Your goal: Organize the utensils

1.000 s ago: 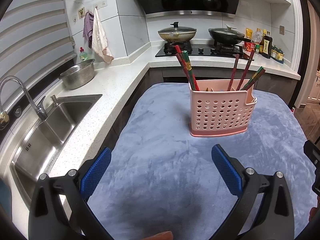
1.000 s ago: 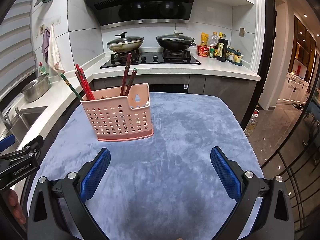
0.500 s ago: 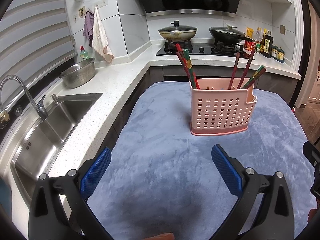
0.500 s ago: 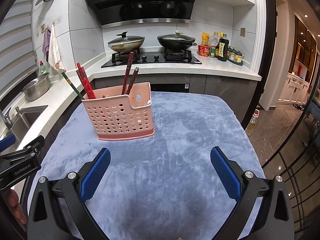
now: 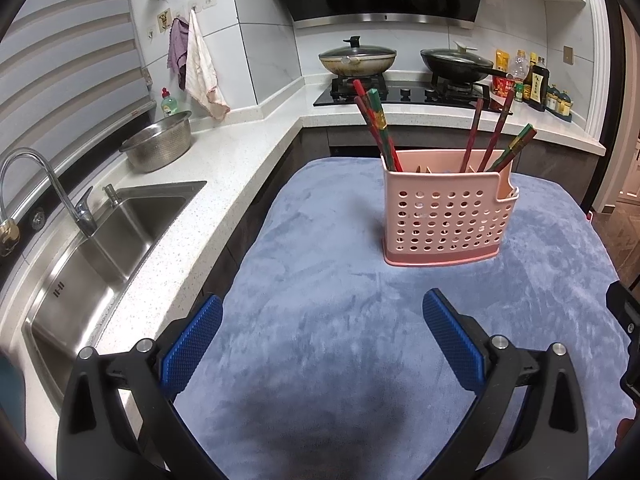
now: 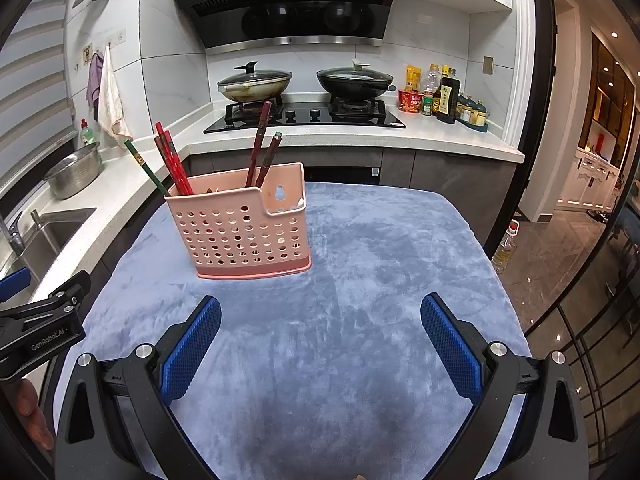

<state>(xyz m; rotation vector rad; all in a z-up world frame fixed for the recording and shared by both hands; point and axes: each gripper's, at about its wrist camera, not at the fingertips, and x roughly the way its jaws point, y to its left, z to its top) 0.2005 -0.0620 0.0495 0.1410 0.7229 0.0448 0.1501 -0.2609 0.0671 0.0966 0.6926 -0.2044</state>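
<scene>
A pink perforated utensil holder [image 5: 446, 216] stands upright on the blue-grey cloth [image 5: 320, 280] and also shows in the right wrist view [image 6: 244, 232]. Several red and green chopsticks [image 5: 376, 124] stick out of it, some at its left end [image 6: 170, 160] and some further right [image 6: 262, 144]. My left gripper [image 5: 322, 344] is open and empty, well short of the holder. My right gripper [image 6: 320, 344] is open and empty, in front of and right of the holder. The left gripper's body [image 6: 40, 332] shows at the right view's left edge.
A steel sink [image 5: 92, 248] with a tap [image 5: 48, 184] and a steel bowl [image 5: 158, 142] lie on the left counter. Two lidded pans [image 6: 256, 86] sit on the hob behind, with bottles [image 6: 446, 94] to its right. The table's right edge [image 6: 496, 276] drops to the floor.
Both views have shifted slightly; the holder sits a little lower and nearer in the frames. Both grippers stay open and empty.
</scene>
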